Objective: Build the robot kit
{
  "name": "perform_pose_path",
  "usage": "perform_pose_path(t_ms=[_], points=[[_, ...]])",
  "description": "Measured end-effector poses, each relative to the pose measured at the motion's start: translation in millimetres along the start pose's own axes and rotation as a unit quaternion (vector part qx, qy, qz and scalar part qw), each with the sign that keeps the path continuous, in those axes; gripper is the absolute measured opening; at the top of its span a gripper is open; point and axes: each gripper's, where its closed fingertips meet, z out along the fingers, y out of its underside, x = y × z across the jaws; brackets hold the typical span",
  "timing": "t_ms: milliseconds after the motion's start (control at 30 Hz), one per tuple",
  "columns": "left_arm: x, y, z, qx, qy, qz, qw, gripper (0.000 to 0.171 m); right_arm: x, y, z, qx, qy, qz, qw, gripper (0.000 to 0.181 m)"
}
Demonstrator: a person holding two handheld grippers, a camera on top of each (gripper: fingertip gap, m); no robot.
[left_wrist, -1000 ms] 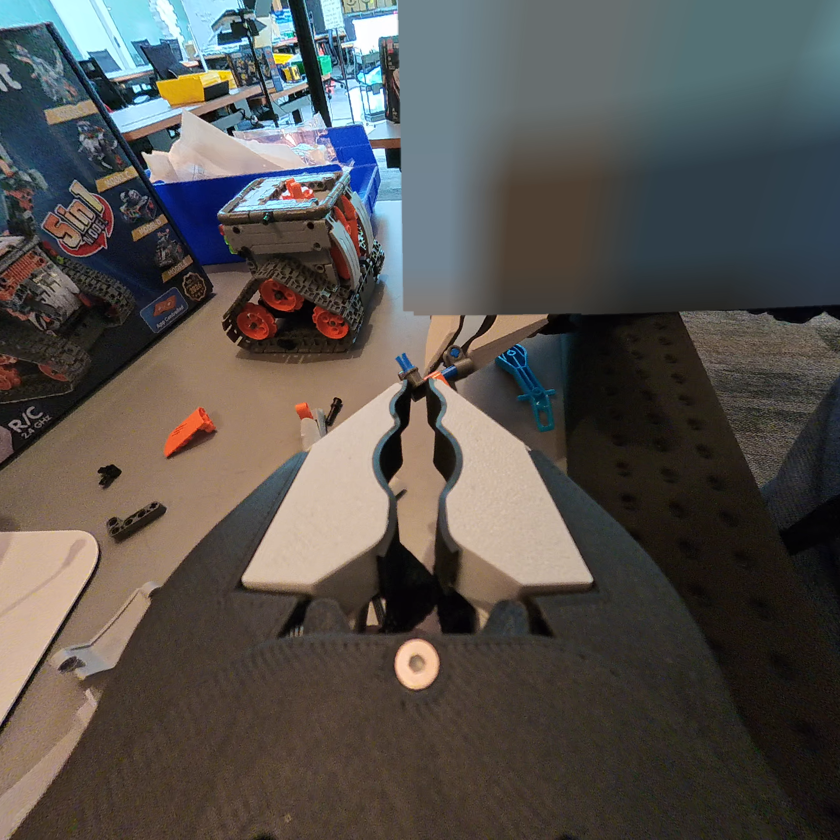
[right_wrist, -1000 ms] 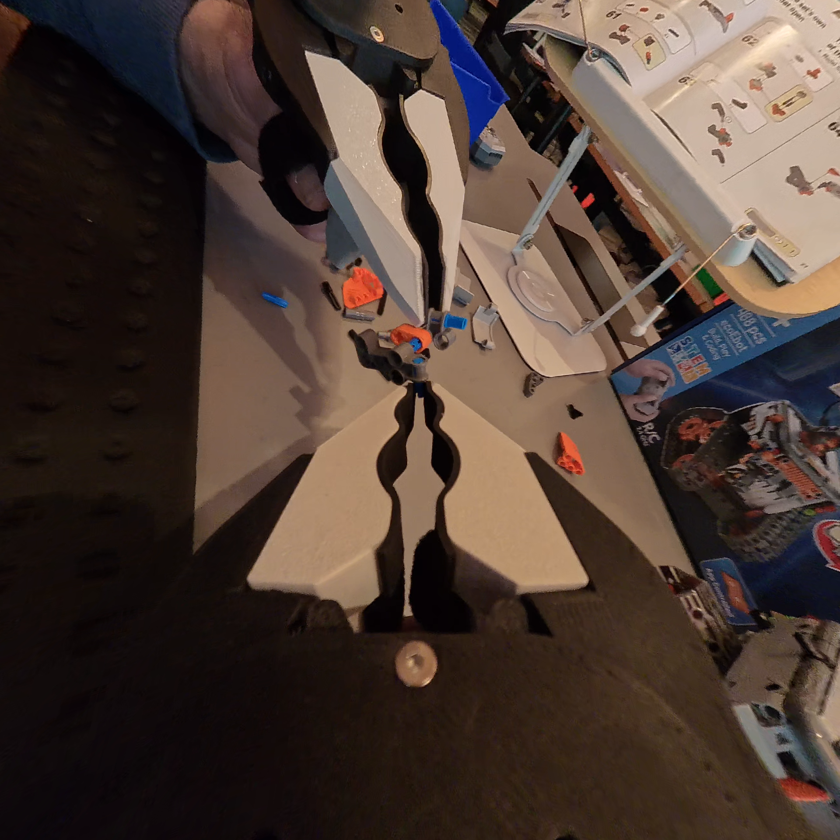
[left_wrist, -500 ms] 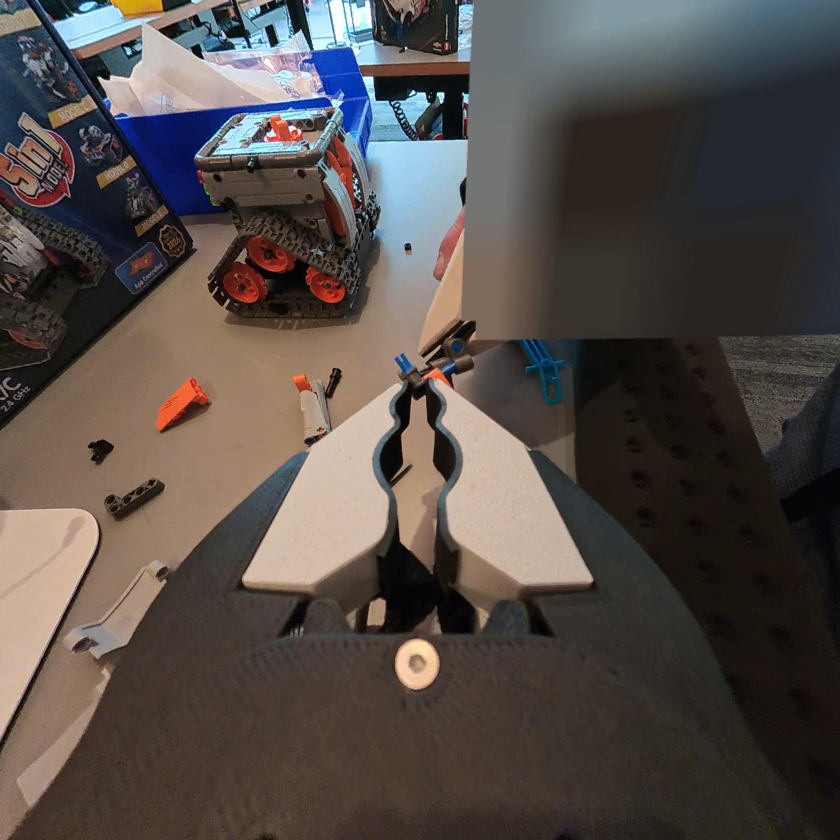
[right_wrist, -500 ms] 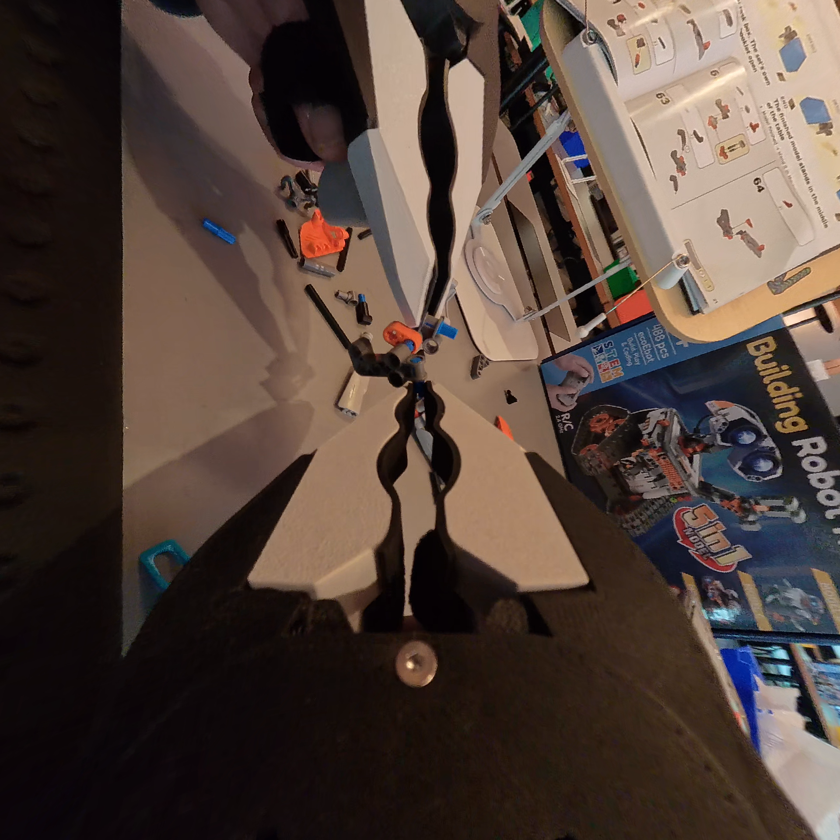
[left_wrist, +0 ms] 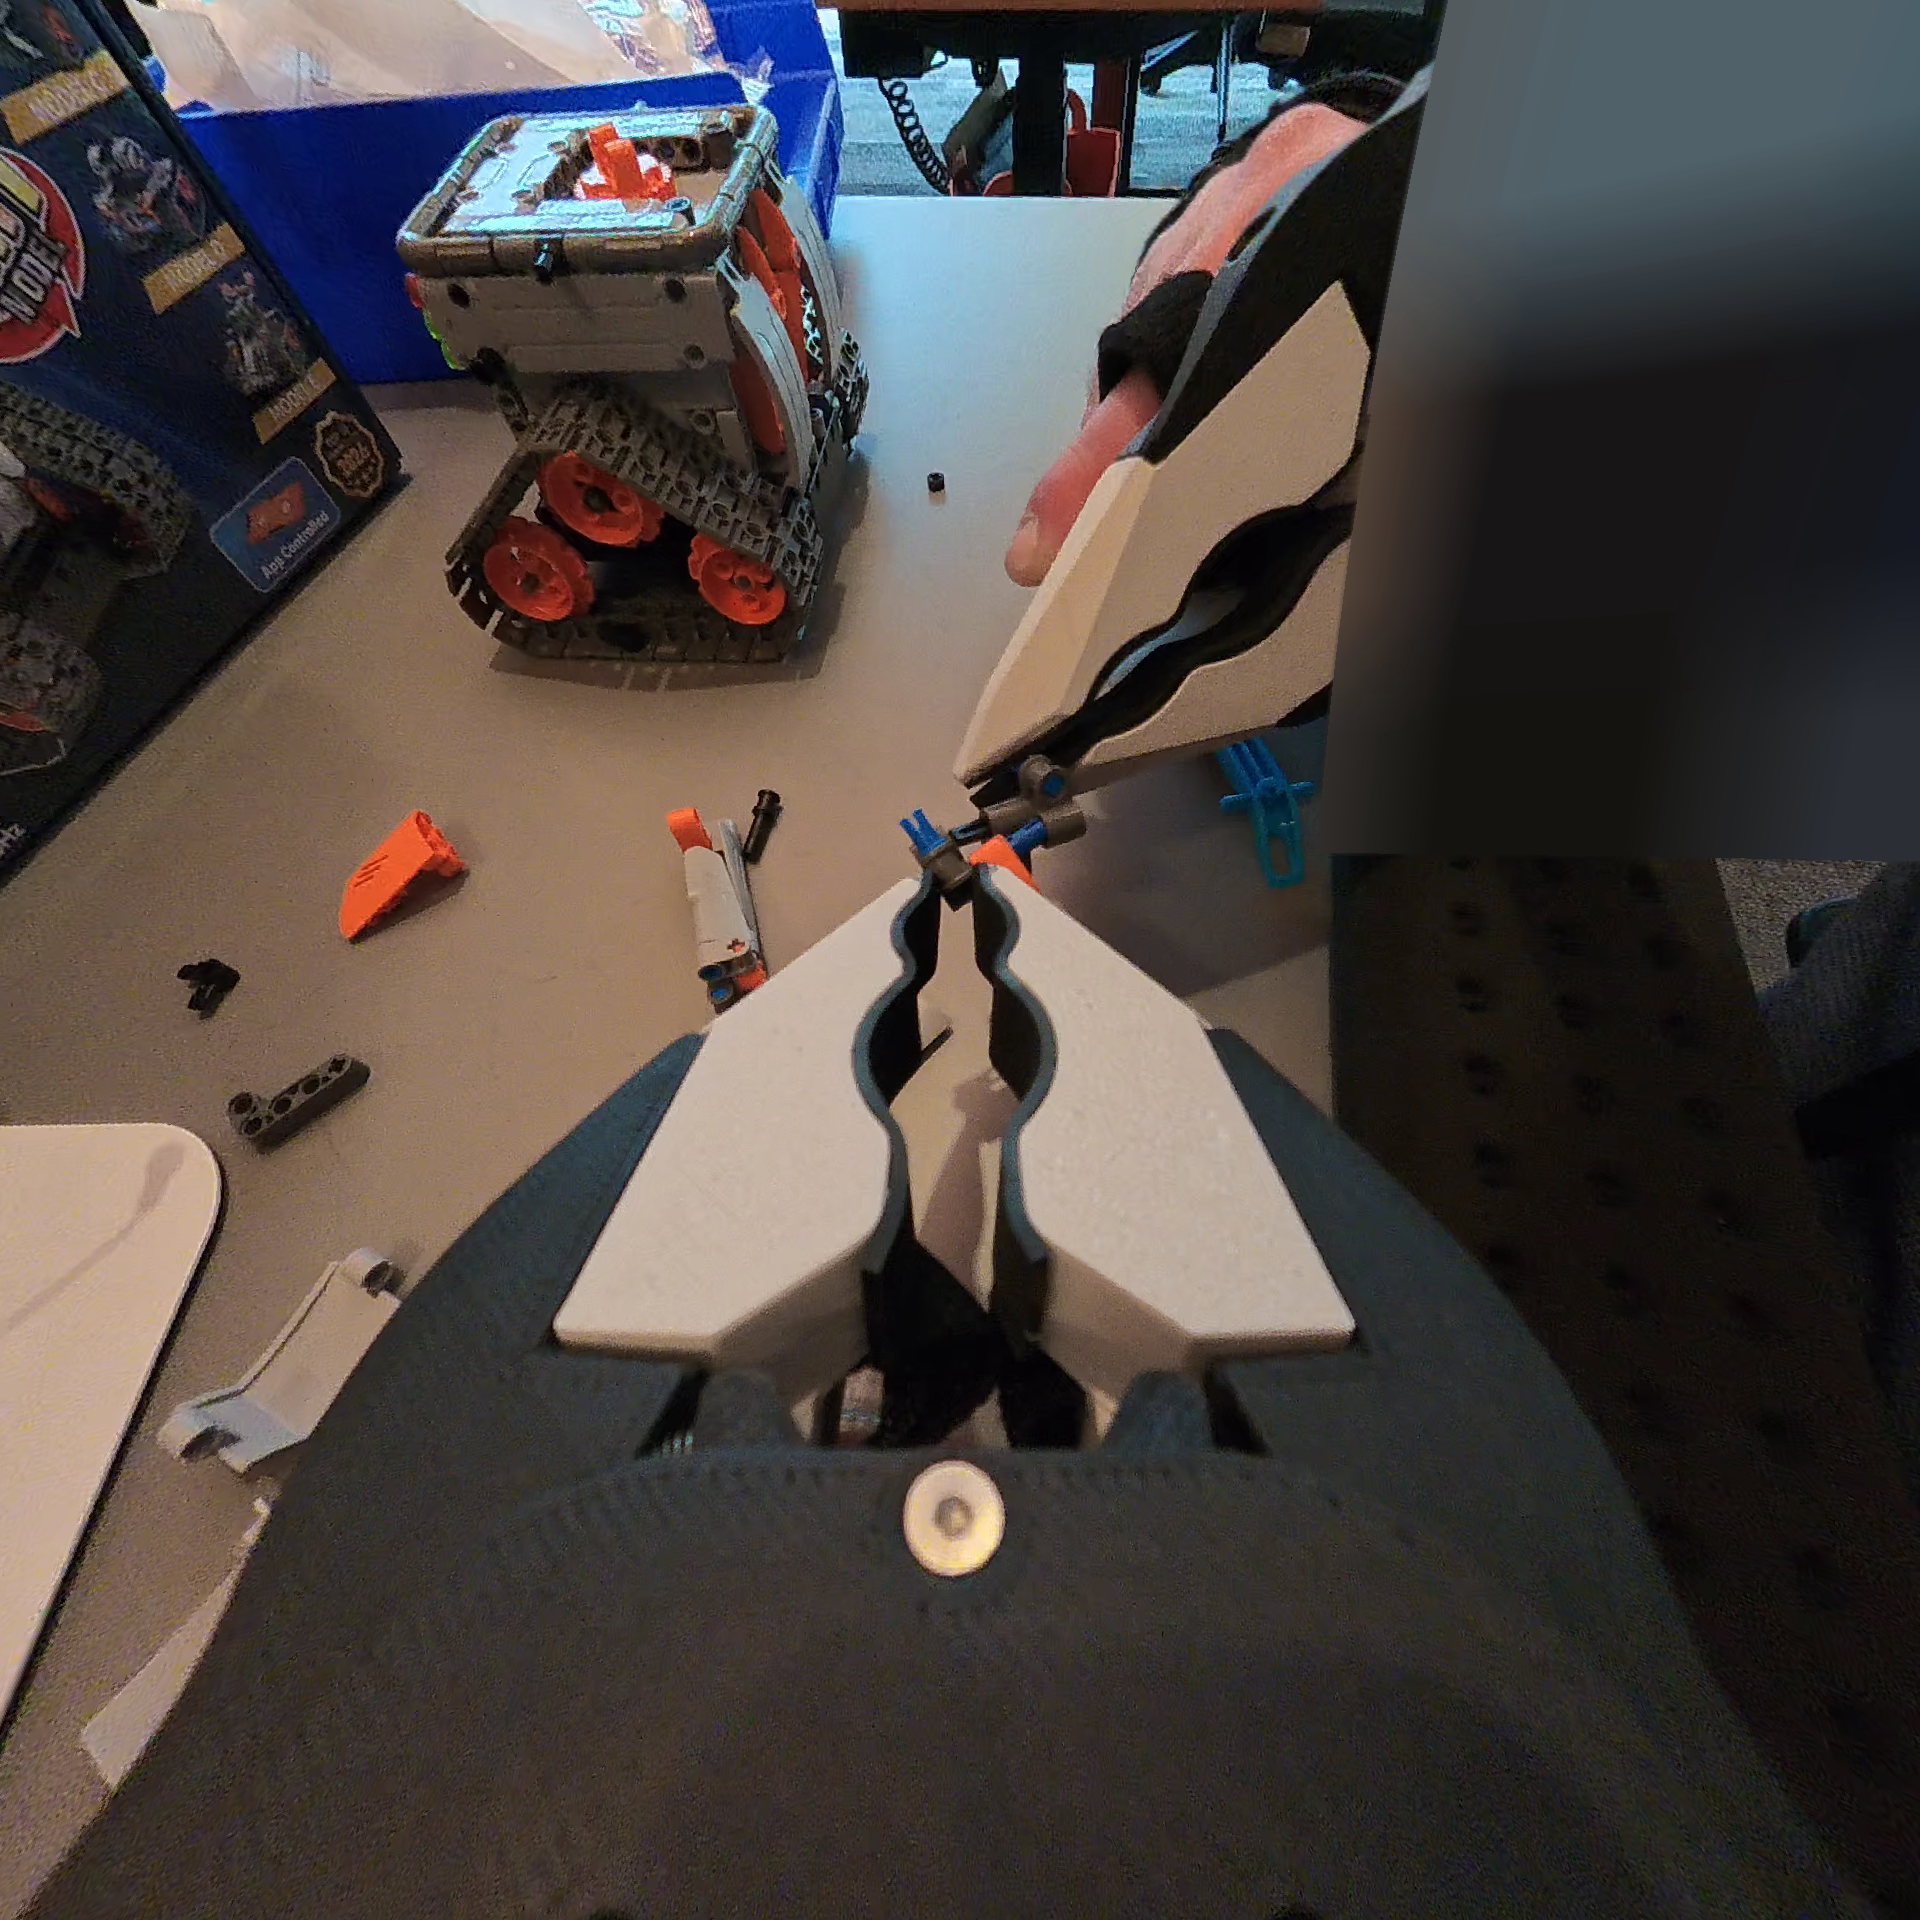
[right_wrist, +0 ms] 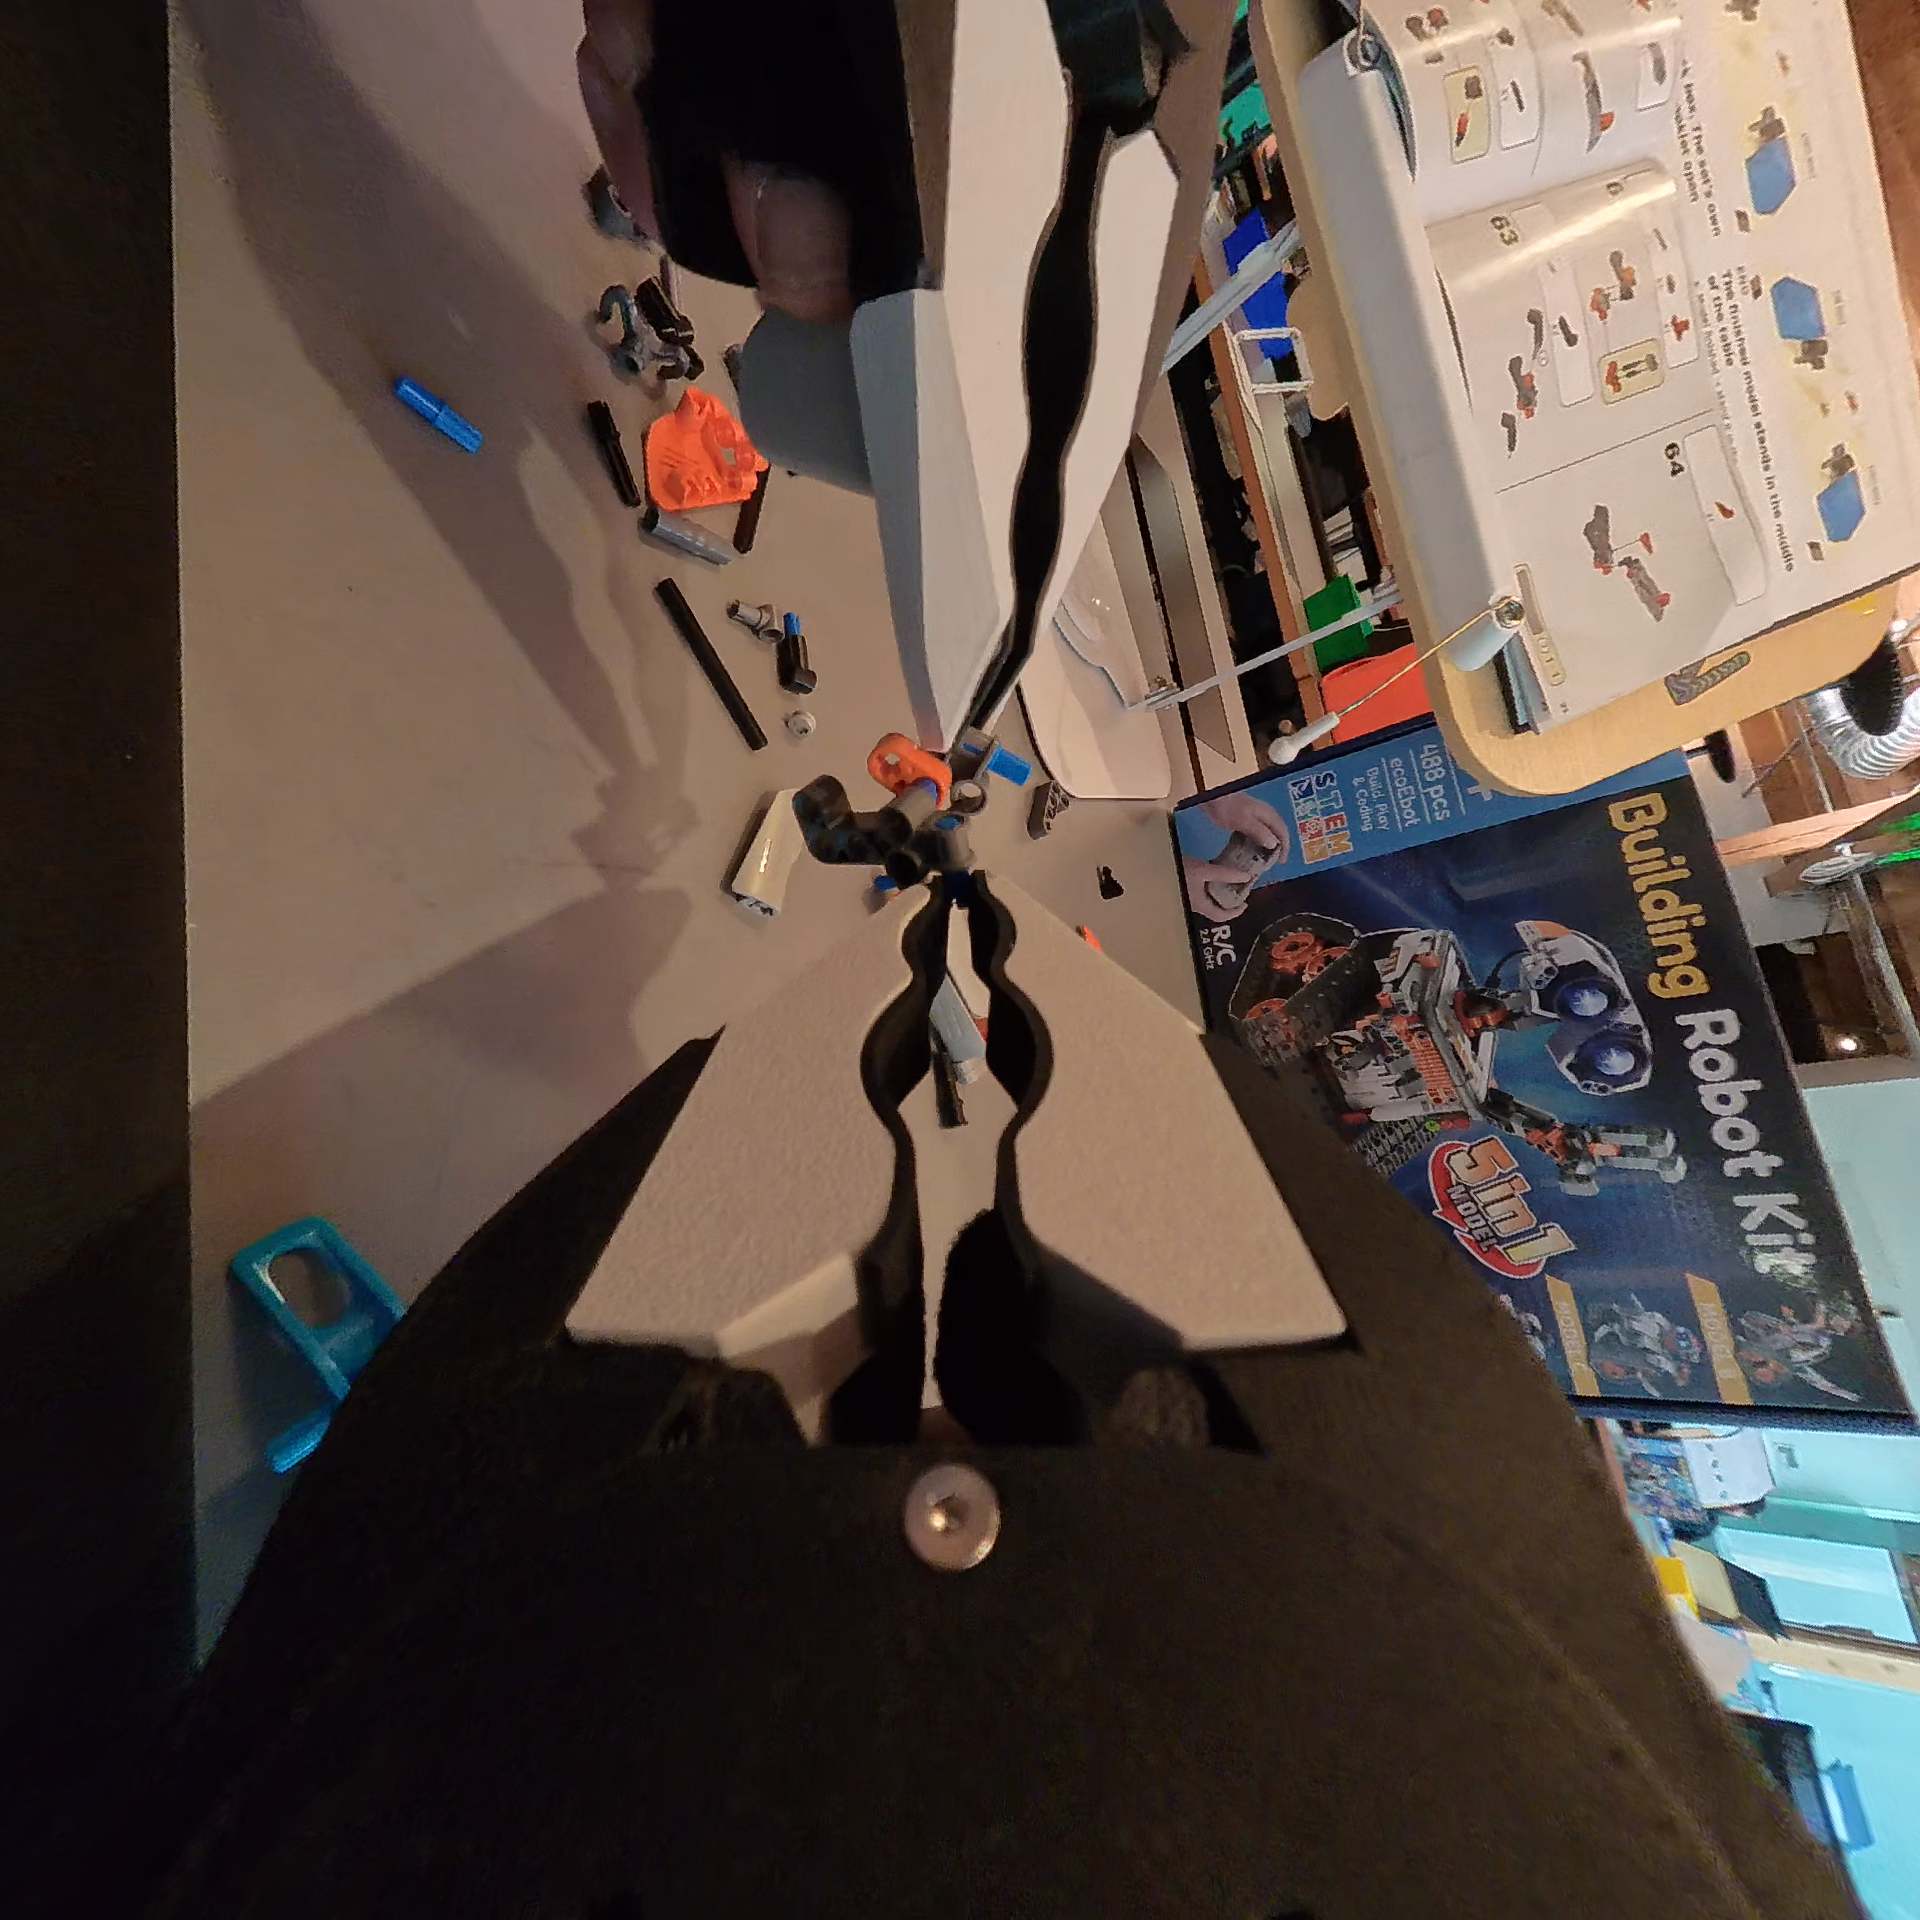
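Note:
A small assembly of building pieces (left_wrist: 987, 831), grey, blue, orange and black, hangs above the grey table (left_wrist: 582, 748) between both grippers. My left gripper (left_wrist: 951, 883) is shut on its near end. My right gripper (left_wrist: 1003, 774) comes in from the upper right, held by a gloved hand (left_wrist: 1153, 343), and is shut on the far end. In the right wrist view, my right gripper (right_wrist: 956, 888) pinches the assembly (right_wrist: 894, 810) from below. My left gripper (right_wrist: 966, 743) meets it from above.
A tracked robot model (left_wrist: 644, 416) stands at the back, in front of a blue bin (left_wrist: 343, 208). The kit box (right_wrist: 1507, 1039) and an open instruction booklet (right_wrist: 1610, 312) stand at the side. Loose parts lie around: an orange piece (left_wrist: 400, 873), a black beam (left_wrist: 296, 1101), a light-blue tool (right_wrist: 312, 1309). Less than 4 cm separates the two grippers' tips. Both grippers' tips are roughly 20 centimetres from the tracked robot model (left_wrist: 644, 416).
Both grippers stay shut on the assembly. The left view has dipped toward the table, and the right gripper now shows more fully. The right gripper has rolled and tilted.

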Motion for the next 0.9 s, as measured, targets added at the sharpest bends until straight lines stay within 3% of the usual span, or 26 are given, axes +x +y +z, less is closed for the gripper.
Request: perform_pose_path(t_ms=[500,900], points=[[-3.8,3.1,5.0,-0.039,0.005,0.015,0.999,0.004,-0.3,2.4,1.7,-0.023,0.032,-0.069,0.997,0.001],[-4.3,2.5,5.6,-0.029,0.032,-0.031,0.999,0.004,3.5,-1.3,-0.6,-0.02,0.057,-0.096,0.994,0.001]])
